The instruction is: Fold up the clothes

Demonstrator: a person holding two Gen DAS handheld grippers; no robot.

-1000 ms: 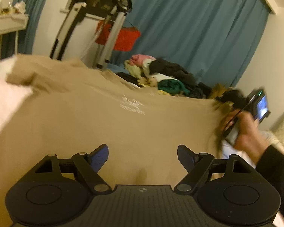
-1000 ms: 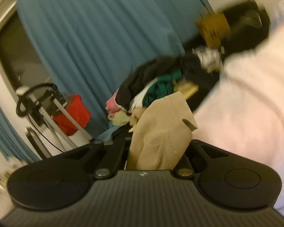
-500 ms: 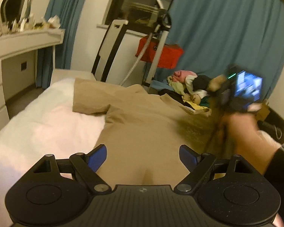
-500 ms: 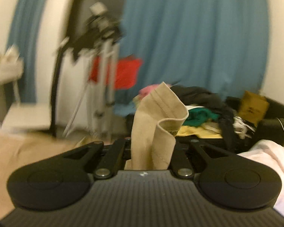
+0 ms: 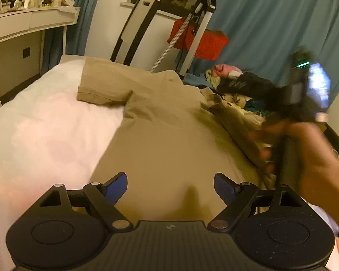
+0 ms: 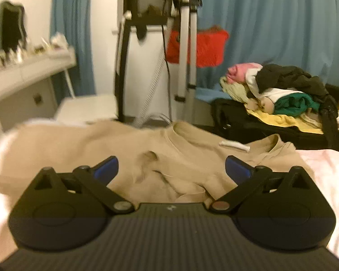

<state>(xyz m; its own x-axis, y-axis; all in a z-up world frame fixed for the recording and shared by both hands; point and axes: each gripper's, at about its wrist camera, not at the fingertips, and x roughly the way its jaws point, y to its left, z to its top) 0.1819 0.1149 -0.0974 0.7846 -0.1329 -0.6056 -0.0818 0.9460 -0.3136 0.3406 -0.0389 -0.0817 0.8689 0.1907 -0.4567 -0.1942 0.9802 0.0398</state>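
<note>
tan shirt (image 5: 165, 140) spread flat across the white bed (image 5: 45, 135), collar (image 6: 214, 140) toward the clothes pile (image 6: 282, 94). left tongs (image 5: 170, 186) spread wide, empty, above it; right tongs (image 6: 171, 169) likewise spread, empty.

Tan T-shirt (image 5: 160, 140) is showing a plain, unpatterned khaki, with a small white neck label (image 6: 234, 145) sitting just inside its collar. White bedcover (image 5: 45, 135) beside the T-shirt is reading faintly pink in this light. Left gripper (image 5: 170, 186) and right gripper (image 6: 171, 169) are both showing black bodies with blue finger pads (image 5: 115, 185). Behind the T-shirt, the curtain (image 6: 282, 22) is reading teal-blue, and a red cloth (image 6: 198, 47) is hanging in front of it. The clothes pile (image 6: 278, 90) beyond the T-shirt is mixing pink, black, white, green and yellow. The dresser (image 5: 22, 36) is showing white.
</note>
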